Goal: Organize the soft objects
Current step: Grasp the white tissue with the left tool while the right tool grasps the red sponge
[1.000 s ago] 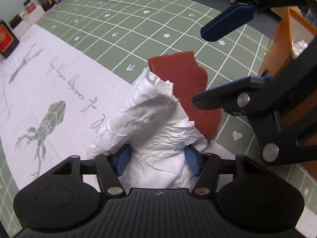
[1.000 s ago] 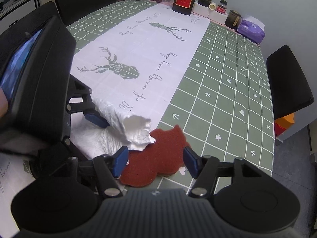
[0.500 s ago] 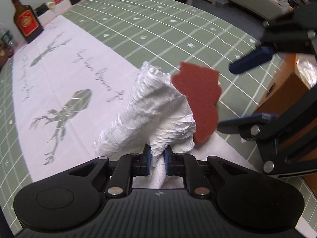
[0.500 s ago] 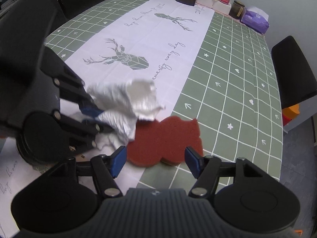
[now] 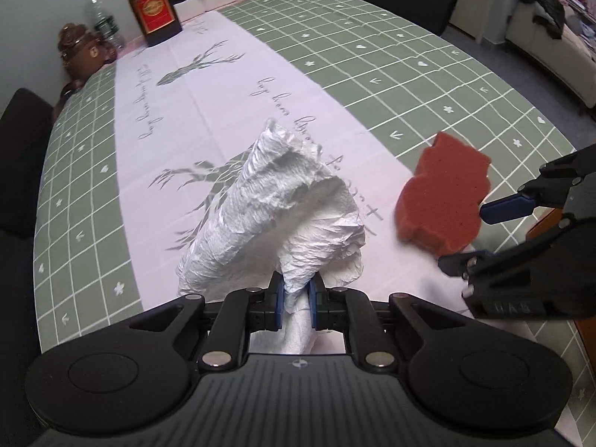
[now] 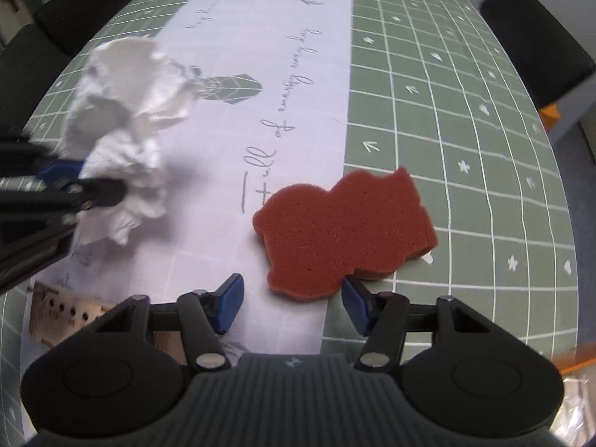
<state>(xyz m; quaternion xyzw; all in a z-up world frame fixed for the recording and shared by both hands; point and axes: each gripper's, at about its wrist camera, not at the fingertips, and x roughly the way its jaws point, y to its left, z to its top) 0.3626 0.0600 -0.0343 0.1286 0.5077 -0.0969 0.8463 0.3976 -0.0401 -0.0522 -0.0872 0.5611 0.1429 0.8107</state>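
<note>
We view table [image 5: 428,85] from both wrists. Left: our left gripper [image 5: 297,300], jaws clamped on crumpled white paper towel [image 5: 283,216], towel raised above white runner [image 5: 208,85]. Centre-right: red-brown sponge [image 6: 344,229] flat on table, straddling runner edge and green grid cloth. Right: our right gripper [image 6: 292,303], jaws closing, pads flanking sponge's near edge; we cannot tell whether right pad touches it. Far end: bottle [image 5: 154,7], jars.
</note>
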